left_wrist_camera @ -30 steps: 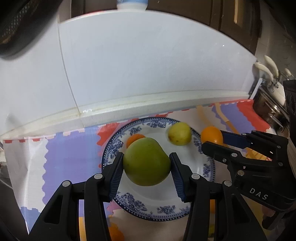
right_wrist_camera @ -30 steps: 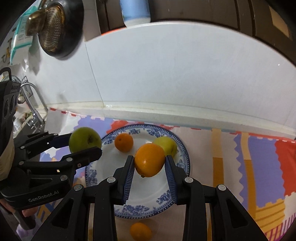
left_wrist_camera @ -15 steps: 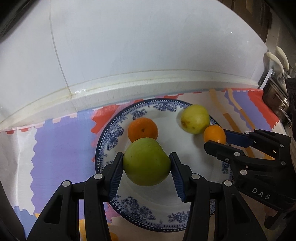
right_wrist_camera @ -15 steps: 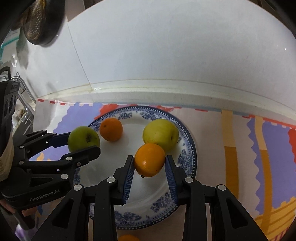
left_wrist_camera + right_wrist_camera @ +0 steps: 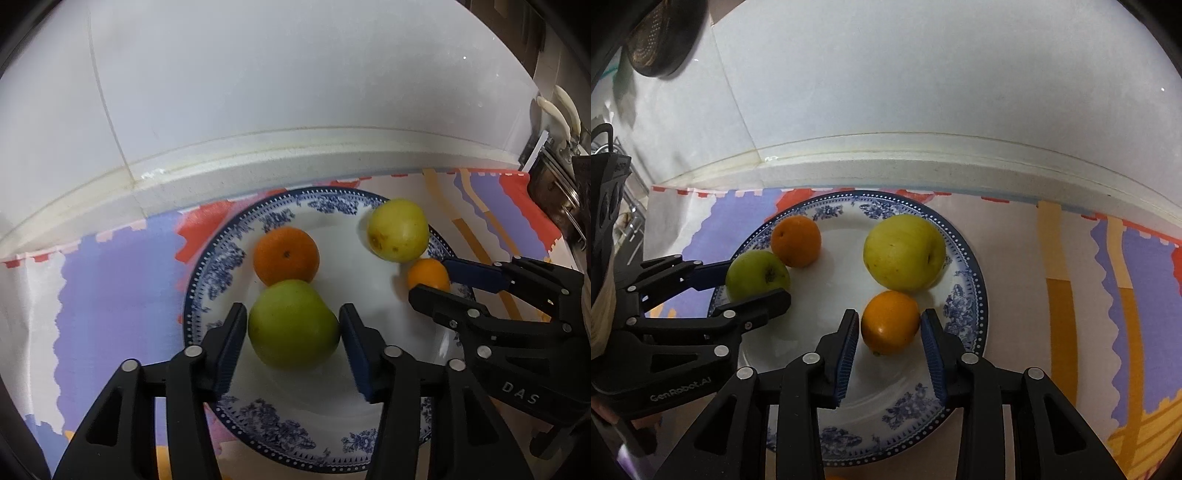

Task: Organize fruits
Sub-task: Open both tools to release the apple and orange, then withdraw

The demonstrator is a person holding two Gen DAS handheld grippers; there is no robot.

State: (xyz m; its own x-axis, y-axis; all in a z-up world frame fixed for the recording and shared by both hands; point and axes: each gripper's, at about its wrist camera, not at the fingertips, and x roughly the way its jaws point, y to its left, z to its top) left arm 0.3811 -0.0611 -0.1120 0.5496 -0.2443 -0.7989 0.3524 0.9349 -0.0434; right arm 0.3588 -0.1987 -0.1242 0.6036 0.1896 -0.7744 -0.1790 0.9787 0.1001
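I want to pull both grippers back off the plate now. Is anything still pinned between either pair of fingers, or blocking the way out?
Nothing visible blocks them. The left gripper has just opened; the green apple sits on the plate between its pads with gaps either side. The right gripper likewise stands clear of the orange.

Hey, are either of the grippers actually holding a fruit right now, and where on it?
Neither. Both jaws have just been opening: the left gripper brackets the green apple, the right gripper the orange, both resting on the plate.
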